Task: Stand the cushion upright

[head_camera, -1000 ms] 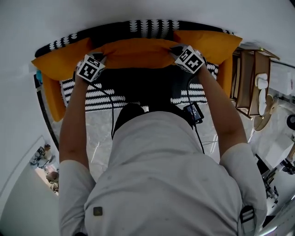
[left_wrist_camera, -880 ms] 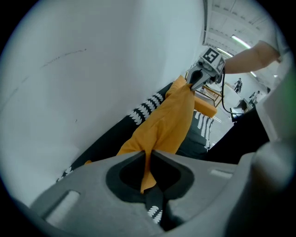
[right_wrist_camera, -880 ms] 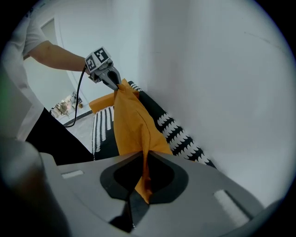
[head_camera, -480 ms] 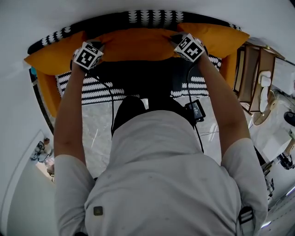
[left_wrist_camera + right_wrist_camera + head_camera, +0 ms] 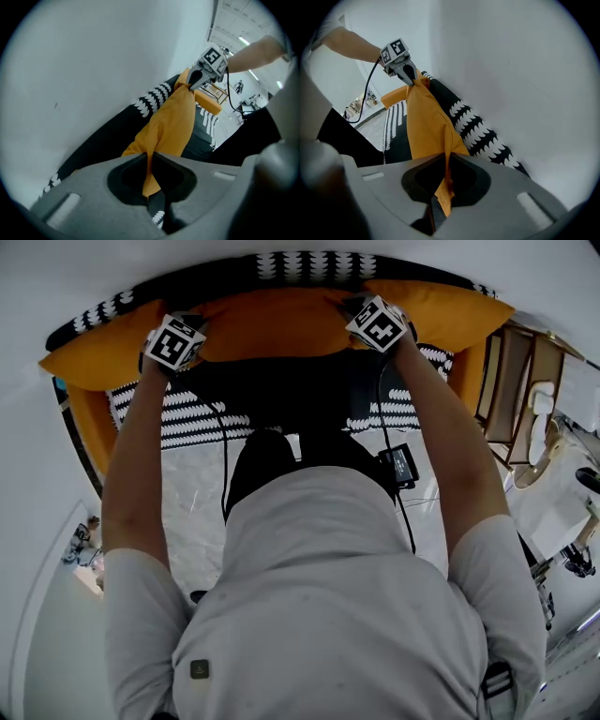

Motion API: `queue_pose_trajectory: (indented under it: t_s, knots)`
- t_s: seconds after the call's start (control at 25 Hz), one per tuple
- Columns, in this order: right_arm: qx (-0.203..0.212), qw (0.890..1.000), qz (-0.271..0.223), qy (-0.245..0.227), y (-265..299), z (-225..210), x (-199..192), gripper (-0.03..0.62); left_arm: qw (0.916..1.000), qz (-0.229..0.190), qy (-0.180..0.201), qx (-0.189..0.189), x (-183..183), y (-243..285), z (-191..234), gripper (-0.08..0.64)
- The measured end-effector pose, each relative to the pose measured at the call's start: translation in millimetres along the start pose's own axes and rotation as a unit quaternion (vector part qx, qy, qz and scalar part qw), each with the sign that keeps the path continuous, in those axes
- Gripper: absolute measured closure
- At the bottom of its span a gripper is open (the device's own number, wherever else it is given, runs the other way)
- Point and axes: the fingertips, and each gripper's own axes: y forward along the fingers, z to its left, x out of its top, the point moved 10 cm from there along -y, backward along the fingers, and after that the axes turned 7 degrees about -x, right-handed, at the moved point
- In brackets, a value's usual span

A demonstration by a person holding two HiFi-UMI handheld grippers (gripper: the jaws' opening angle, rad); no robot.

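An orange cushion (image 5: 277,322) hangs upright in front of the black-and-white sofa back (image 5: 281,268), held by its top edge. My left gripper (image 5: 187,334) is shut on the cushion's upper left corner. My right gripper (image 5: 361,320) is shut on its upper right corner. In the left gripper view the orange fabric (image 5: 168,124) is pinched between the grey jaws of the left gripper (image 5: 151,161) and runs off to the other gripper (image 5: 197,79). The right gripper view shows the same cushion (image 5: 424,126) clamped in the right gripper (image 5: 446,161).
Two more orange cushions lean at the sofa's ends, one left (image 5: 89,357) and one right (image 5: 450,310). A white wall (image 5: 93,61) rises close behind the sofa. A wooden shelf (image 5: 516,399) stands to the right. A small black device (image 5: 396,465) hangs on a cable above the marble floor.
Both grippers have carried the cushion away from me toward the sofa back and lower. Each keeps its grip on the fabric.
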Motion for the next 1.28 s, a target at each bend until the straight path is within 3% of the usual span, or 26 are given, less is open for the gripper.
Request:
queue_pose_trajectory:
  t_s: [0.16, 0.48, 0.72, 1.0, 1.08, 1.28]
  knots:
    - [-0.003, 1.0, 0.009, 0.005, 14, -7, 4, 0.56, 0.9997, -0.008, -0.023, -0.008, 1, 10, 15, 0.532]
    - [-0.007, 0.999, 0.025, 0.02, 33, -21, 10, 0.56, 0.9987, -0.012, -0.047, 0.018, 9, 25, 33, 0.521]
    - [-0.011, 0.999, 0.032, 0.016, 42, -26, 11, 0.551, 0.9989, -0.008, -0.036, 0.028, 12, 31, 37, 0.504]
    - [-0.02, 0.999, 0.01, 0.031, 27, -23, 7, 0.471, 0.9963, -0.032, -0.029, 0.074, 6, 18, 31, 0.39]
    - [-0.024, 0.999, 0.003, 0.034, 20, -21, 6, 0.437, 0.9947, -0.039, -0.019, 0.094, 5, 9, 28, 0.384]
    - [-0.045, 0.998, -0.021, 0.039, -9, -11, 7, 0.422, 0.9898, -0.089, -0.029, 0.107, 7, -17, 7, 0.367]
